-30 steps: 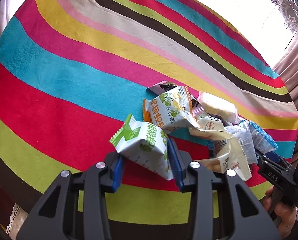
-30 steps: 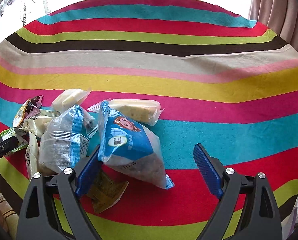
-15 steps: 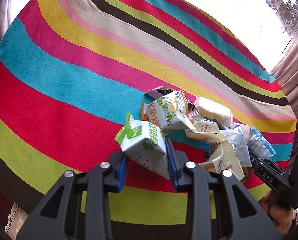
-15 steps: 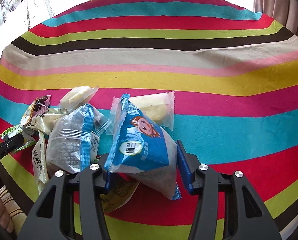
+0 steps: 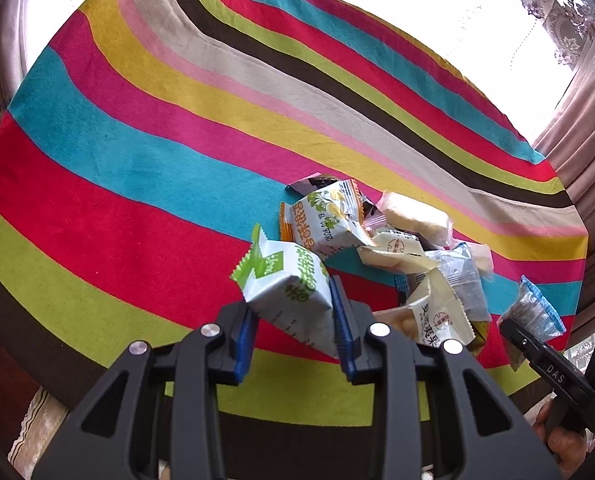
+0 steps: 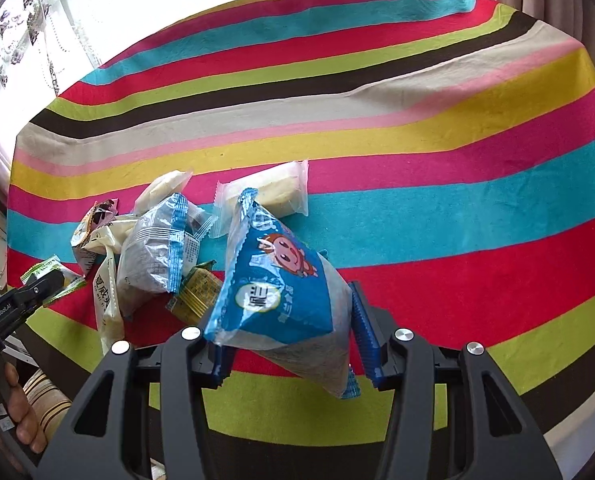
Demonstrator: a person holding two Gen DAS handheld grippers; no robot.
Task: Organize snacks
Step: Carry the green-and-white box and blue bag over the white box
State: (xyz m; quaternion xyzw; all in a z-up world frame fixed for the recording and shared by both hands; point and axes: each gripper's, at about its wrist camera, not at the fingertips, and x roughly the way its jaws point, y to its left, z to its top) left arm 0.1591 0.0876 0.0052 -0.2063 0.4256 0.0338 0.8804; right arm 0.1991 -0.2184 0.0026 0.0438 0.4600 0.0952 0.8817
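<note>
Left gripper (image 5: 293,320): your blue pads are clamped on the green-and-white packet (image 5: 287,280); the jaws narrowed a little over the last second and have now settled, with the packet pinched at its lower half.
Green-and-white packet position: raised off the striped cloth (image 5: 137,168), its crimped end pointing to about 11 o'clock in the left wrist view, just clear of the snack pile (image 5: 397,248) at 2 o'clock.
Right gripper (image 6: 289,344): a second ago your jaws stood wide around the blue cartoon bag (image 6: 281,292); they have since closed and both pads now press its sides. No further closing in the last half second.
Blue cartoon bag position: held tilted, top seam toward 11 o'clock in the right wrist view; it looks lifted clear of the table, though contact under its lower corner cannot be ruled out.
Change in the pile: the clear-wrapped cake (image 6: 269,192) now lies fully exposed at 12 o'clock beyond the bag; the grey-and-blue bag (image 6: 157,252) and yellow packet (image 6: 197,292) lie at 10 o'clock.
Meaning for the task: you have one snack secured in each gripper, so picking appears done for this pair; placing each in its own group is judged to be next.
Risk: the blue cartoon bag is soft and air-filled; it may slip or swing.
</note>
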